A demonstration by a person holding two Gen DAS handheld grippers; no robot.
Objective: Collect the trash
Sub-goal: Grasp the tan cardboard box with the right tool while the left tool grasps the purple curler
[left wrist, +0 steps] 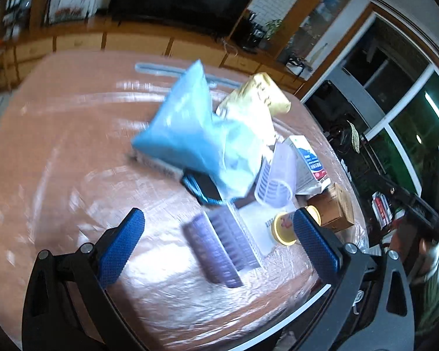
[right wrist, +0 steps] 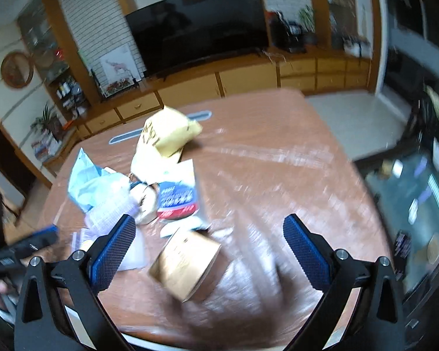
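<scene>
Two hand-held grippers hover over the counter (right wrist: 278, 152), the left hand-held gripper (left wrist: 218, 228) and the right hand-held gripper (right wrist: 209, 232) both spread wide and empty; the trash lies heaped between them. It counts one blue plastic bag (left wrist: 187, 128), one yellow padded envelope (right wrist: 169, 134), one brown carton (right wrist: 184, 266) nearest, one ribbed plastic cup (left wrist: 275, 180).

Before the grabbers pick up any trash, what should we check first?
1. Left gripper open: ok, jaws stand wide, empty.
2. Right gripper open: ok, wide, empty.
3. Trash in reach: ok, brown box lies just ahead of the right gripper.
4. Blue plastic bag free to lift: cannot tell, it lies over other trash.
5. Sharp view: not ok, both pictures are blurred.
6. Bin for the trash: cannot tell, none shows.
</scene>
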